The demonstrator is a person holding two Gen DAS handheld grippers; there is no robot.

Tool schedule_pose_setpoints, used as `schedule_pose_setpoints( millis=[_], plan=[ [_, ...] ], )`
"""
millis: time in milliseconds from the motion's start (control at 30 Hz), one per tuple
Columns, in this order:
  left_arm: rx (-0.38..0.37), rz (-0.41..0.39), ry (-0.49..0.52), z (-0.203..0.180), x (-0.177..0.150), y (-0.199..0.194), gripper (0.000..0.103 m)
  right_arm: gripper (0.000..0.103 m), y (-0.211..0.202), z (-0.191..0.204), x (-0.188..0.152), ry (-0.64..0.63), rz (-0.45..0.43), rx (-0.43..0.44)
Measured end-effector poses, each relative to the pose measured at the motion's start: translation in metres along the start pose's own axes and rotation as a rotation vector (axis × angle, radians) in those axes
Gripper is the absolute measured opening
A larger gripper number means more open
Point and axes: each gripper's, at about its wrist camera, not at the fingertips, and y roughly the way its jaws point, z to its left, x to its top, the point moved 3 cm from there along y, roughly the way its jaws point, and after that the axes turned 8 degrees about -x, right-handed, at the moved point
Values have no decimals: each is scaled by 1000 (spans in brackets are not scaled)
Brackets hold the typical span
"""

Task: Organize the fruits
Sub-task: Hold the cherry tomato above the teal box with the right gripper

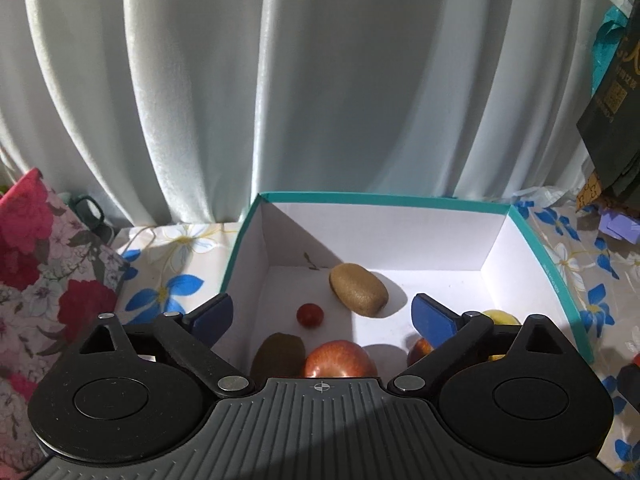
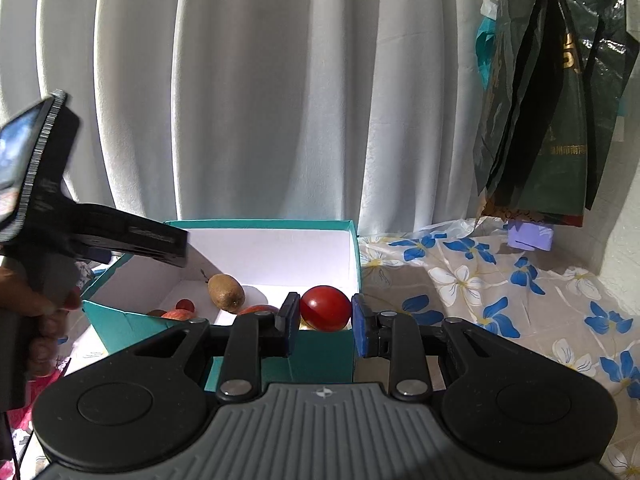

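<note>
Between the right tool's (image 2: 325, 322) blue pads sits a red plum-like fruit (image 2: 326, 308), clamped and held just above the near wall of the teal box (image 2: 320, 354). Ahead of the left tool (image 1: 322, 314), which gapes empty over the box, lie a kiwi (image 1: 358, 289), a small red fruit (image 1: 310, 315), a darker kiwi (image 1: 278, 354), a red apple (image 1: 340, 360) and something yellow (image 1: 500, 316) (half hidden, perhaps a lemon). Judging by this, most fruit is boxed; the held one remains to drop. None shows on the floral bench (image 2: 500, 280) beyond the right tool.
</note>
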Motion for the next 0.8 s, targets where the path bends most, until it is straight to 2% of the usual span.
schedule_pose_setpoints(
  millis=[100, 300, 467, 600, 800],
  plan=[
    [1, -26, -10, 7, -6, -21, 100, 26, 0, 1, 2, -5, -7, 5],
    [2, -20, -33, 18, -33, -48, 100, 26, 6, 5, 5, -27, -25, 7],
    [47, 50, -34, 21, -56, -47, 100, 26, 22, 10, 6, -51, -15, 18],
    [53, 60, -80, 28, -66, -55, 100, 26, 38, 16, 3, -73, -5, 23],
    [70, 79, -82, 28, -72, -59, 100, 26, 68, 25, -9, -88, 58, 37]
  ],
)
